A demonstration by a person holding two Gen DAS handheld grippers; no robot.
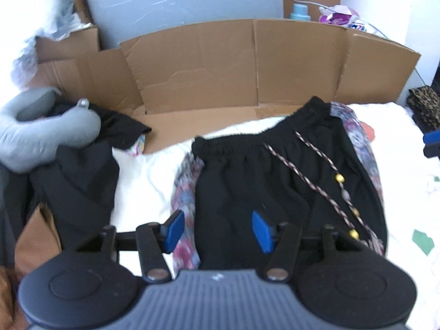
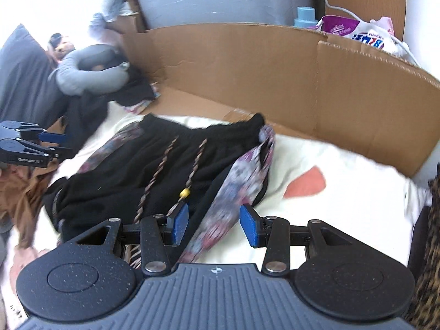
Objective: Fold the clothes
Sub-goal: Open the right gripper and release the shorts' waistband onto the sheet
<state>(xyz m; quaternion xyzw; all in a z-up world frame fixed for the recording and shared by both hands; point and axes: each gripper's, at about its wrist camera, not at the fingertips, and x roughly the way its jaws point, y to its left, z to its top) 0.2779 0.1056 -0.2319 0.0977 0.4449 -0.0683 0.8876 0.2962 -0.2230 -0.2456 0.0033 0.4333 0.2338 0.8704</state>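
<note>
Garment: the black shorts (image 1: 275,176) lie on the white bed sheet (image 1: 143,176), waistband toward the cardboard wall (image 1: 206,63) at the far edge, patterned side panels (image 2: 233,187) showing down both flanks.
Risk, cords: the braided drawstrings (image 1: 310,176) with yellow beads trail loose over the front; I judge a bead could snag on a pad or slide out and spoil the fold.
Risk, grip: the cloth looks soft and layered, so I may pinch only the top layer and drag the rest askew.
Risk, clutter: the dark clothes pile (image 1: 82,176) and grey neck pillow (image 1: 49,126) crowd the bed's left edge; a wide sweep could catch them.
Left tongs (image 1: 217,229): about half open, holding nothing, blue pads either side of the shorts' left flank without pressing.
Right tongs (image 2: 214,225): about half open, empty, straddling the right patterned panel.
Pose: both hands hang above the shorts, pitched steeply down toward the far edge.
</note>
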